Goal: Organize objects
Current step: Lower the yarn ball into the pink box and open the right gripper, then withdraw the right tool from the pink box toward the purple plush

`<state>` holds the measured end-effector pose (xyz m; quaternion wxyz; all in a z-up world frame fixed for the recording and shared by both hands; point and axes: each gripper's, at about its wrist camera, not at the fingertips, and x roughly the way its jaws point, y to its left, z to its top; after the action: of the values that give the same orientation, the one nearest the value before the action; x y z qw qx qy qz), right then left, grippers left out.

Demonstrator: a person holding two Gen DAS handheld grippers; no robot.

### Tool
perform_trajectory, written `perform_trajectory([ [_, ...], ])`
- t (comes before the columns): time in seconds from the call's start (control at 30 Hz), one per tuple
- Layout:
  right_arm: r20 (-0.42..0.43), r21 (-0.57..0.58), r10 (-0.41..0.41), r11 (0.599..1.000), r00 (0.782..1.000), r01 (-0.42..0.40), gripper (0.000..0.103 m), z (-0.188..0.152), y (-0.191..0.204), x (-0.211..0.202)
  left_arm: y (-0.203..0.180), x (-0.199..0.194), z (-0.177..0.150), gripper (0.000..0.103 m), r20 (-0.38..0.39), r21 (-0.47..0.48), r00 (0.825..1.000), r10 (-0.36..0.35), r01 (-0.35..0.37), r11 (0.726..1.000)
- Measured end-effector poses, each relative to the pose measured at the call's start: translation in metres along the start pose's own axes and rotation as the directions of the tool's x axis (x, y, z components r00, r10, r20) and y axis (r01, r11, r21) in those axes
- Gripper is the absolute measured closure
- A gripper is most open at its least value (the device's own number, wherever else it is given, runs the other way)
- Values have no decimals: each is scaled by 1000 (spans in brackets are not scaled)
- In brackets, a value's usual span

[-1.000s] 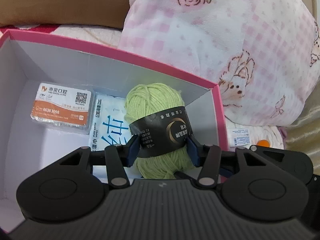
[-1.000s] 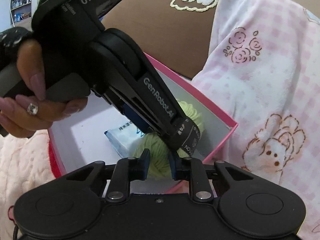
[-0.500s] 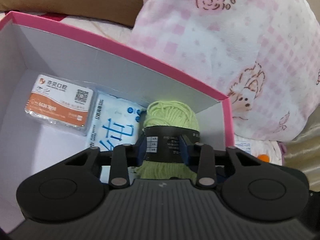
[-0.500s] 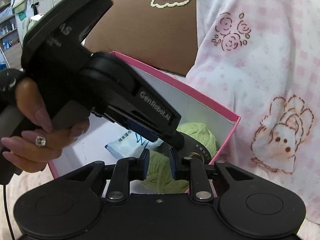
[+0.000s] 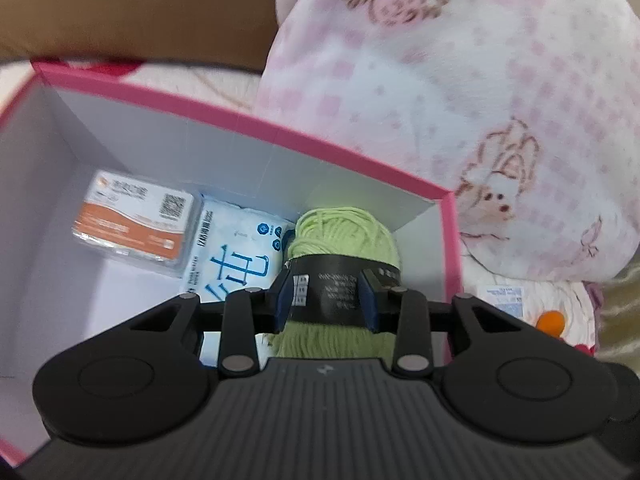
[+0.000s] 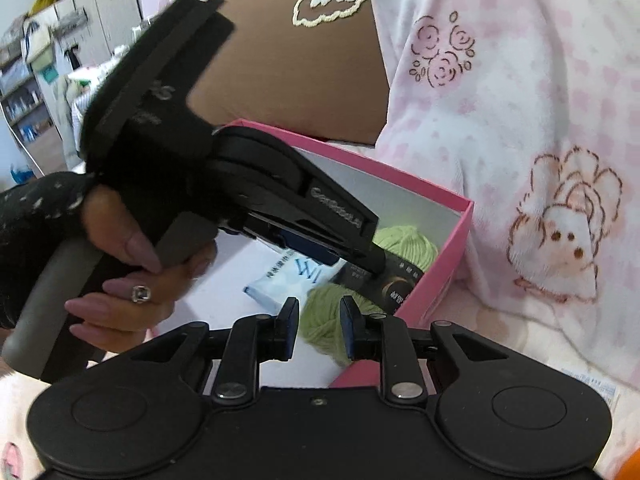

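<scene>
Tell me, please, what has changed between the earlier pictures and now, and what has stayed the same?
The left gripper turned the green yarn ball so its black band faces differently, and set it deeper in the pink box; its jaws closed narrower on the band and are now opening slightly. The right gripper, shut before, is opening, with nothing gripped. The orange-label pack and wipes pack kept their places.

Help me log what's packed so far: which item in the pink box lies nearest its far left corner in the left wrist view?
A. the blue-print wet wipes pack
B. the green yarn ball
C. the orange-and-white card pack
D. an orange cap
C: the orange-and-white card pack lies nearest the far left corner of the pink box; the wet wipes pack and green yarn ball sit further right.
</scene>
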<state>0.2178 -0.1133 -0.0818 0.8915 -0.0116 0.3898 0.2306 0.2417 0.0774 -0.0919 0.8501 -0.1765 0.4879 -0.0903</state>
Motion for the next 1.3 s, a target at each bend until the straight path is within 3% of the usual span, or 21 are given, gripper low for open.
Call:
perform_trajectory([
  [0.27, -33, 32, 38, 999, 999, -37, 57, 13, 11, -19, -12, -61, 3, 59, -27, -13, 1000, 2, -3, 1000],
  [0.37, -41, 34, 46, 998, 998, -45, 52, 16, 18, -32, -18, -92, 0, 55, -19, 28, 999, 50, -49, 998],
  [0.43, -40, 27, 51, 998, 998, -50, 45, 16, 25, -45, -21, -105, -2, 54, -26, 44, 997, 71, -70, 997],
  [0.5, -30, 40, 51, 998, 998, -50, 29, 16, 29, -56, -25, -120, -5, 51, -31, 67, 995, 97, -94, 993],
  [0.6, -4, 46, 31, 998, 1000, -31, 22, 15, 36, -73, -30, -142, -11, 45, -35, 97, 993, 116, -113, 989],
  [1.0, 52, 8, -30, 1000, 998, 29, 20, 0, 37, -169, -67, -217, -47, 31, -28, 227, 995, 92, -84, 970],
  [1.3, 78, 27, -100, 995, 992, 98, 20, -29, 12, -229, -107, -237, -70, 28, -20, 273, 999, 42, -35, 961],
])
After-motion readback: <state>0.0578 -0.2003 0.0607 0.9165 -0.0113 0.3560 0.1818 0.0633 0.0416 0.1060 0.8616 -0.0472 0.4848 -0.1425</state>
